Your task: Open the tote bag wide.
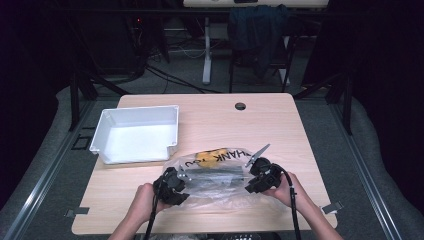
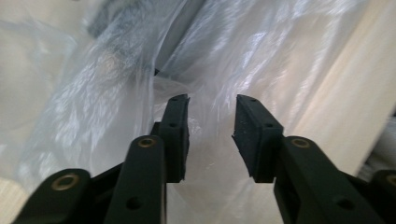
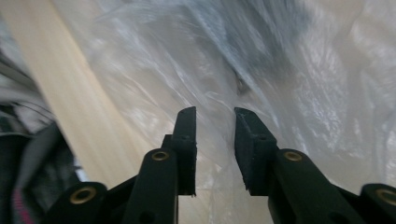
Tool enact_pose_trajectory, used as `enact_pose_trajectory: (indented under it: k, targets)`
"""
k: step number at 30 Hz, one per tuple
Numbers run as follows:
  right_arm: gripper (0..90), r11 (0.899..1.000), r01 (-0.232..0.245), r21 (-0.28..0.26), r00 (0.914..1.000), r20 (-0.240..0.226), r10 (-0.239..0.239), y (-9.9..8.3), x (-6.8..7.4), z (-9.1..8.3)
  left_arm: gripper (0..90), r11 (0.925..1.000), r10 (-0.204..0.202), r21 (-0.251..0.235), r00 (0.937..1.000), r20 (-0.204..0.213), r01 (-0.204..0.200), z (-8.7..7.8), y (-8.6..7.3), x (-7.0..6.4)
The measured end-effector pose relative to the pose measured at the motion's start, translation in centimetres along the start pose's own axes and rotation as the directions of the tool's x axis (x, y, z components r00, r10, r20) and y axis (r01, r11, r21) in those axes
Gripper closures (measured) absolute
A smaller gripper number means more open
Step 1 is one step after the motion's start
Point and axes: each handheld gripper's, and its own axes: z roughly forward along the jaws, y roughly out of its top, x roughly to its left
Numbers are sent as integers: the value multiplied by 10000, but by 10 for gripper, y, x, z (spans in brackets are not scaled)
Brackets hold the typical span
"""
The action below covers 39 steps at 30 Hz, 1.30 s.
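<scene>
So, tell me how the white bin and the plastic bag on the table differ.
The white bin is rigid, opaque and looks empty; the plastic bag is clear, crumpled and holds dark and yellow items. The bin sits untouched at the table's left; the bag lies between the left tongs and right tongs. Both rest on the table.
</scene>
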Motion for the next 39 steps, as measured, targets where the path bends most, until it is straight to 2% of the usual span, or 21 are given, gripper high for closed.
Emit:
enact_pose_trajectory:
  k: [2, 4, 6, 9, 10, 12, 14, 15, 16, 18, 20, 22, 24, 26, 27, 29, 31, 33, 36, 38, 39]
  targets:
    - [668, 9985, 67, -547, 9998, -203, -78, 1, 3, -12, 626, 9997, -1, -242, 9999, 105, 3, -8, 0, 2]
    - [652, 9945, 117, -1042, 9999, -53, -123, 1, 6, -23, 608, 9989, -19, -478, 10000, 48, 21, -15, 2, 2]
    - [624, 9869, 259, -1595, 9995, 193, -232, 1, 7, -35, 597, 9977, -64, -669, 9999, 105, 71, -20, 2, 2]
    - [576, 9655, 270, -2590, 9965, 836, -55, -1, 7, -51, 571, 9957, -134, -921, 9997, -180, 117, -27, 3, 2]
    - [551, 9641, 228, -2647, 9946, 1032, 48, -1, 6, -53, 563, 9961, -162, -869, 9994, -321, 133, -28, 3, 2]
    - [512, 9739, 110, -2269, 9878, 1540, 247, 0, 2, -52, 538, 9974, -272, -681, 9972, -700, 225, -27, 3, 3]
    - [503, 9855, -188, -1685, 9875, 1512, 447, 0, -3, -41, 533, 9992, -341, -267, 9937, -1072, 314, -22, 2, 6]
    - [532, 9915, -226, -1278, 9856, 1635, 436, 0, -6, -36, 534, 9992, -404, -66, 9927, -1138, 399, -19, 2, 7]
    - [615, 9941, -257, -1056, 9846, 1692, 434, 0, -8, -32, 540, 9989, -469, 34, 9903, -1306, 478, -17, 2, 9]
    - [719, 9938, -470, -1005, 9815, 1805, 647, 1, -11, -25, 567, 9976, -466, 418, 9840, -1721, 545, -13, 1, 11]
    - [830, 9942, -583, -902, 9766, 2016, 756, 3, -15, -22, 639, 9968, -594, 410, 9783, -1985, 688, -10, 0, 13]
    - [891, 9943, -713, -798, 9743, 2079, 866, 5, -17, -17, 710, 9959, -656, 480, 9768, -2037, 769, -8, 0, 15]
    - [899, 9942, -766, -761, 9747, 2042, 907, 6, -18, -14, 755, 9956, -727, 438, 9759, -2057, 834, -7, -1, 16]
    - [898, 9941, -699, -827, 9744, 2076, 858, 6, -16, -15, 799, 9954, -757, 420, 9762, -2032, 860, -6, -2, 17]
    - [842, 9929, -708, -956, 9757, 2002, 888, 5, -16, -16, 809, 9951, -851, 332, 9764, -1985, 935, -6, -2, 18]
    - [635, 9857, -809, -1475, 9800, 1687, 1057, 3, -13, -23, 829, 9951, -903, 202, 9740, -2078, 966, -6, -3, 18]
    - [542, 9851, -565, -1625, 9823, 1673, 840, 2, -9, -28, 838, 9949, -957, 124, 9739, -2056, 1004, -8, -3, 18]
    - [474, 9891, -281, -1446, 9839, 1705, 528, 1, -5, -30, 852, 9946, -1015, -19, 9717, -2135, 1034, -9, -3, 19]
    - [469, 9971, -152, -743, 9750, 2198, 312, -1, -6, -21, 865, 9942, -1072, -190, 9685, -2247, 1057, -11, -3, 19]
    - [556, 9984, -193, -536, 9671, 2522, 322, -1, -7, -17, 871, 9937, -1116, -252, 9668, -2297, 1088, -12, -3, 20]
    - [641, 9979, -256, -587, 9617, 2712, 406, 0, -8, -15, 873, 9935, -1136, -300, 9656, -2338, 1097, -12, -3, 20]
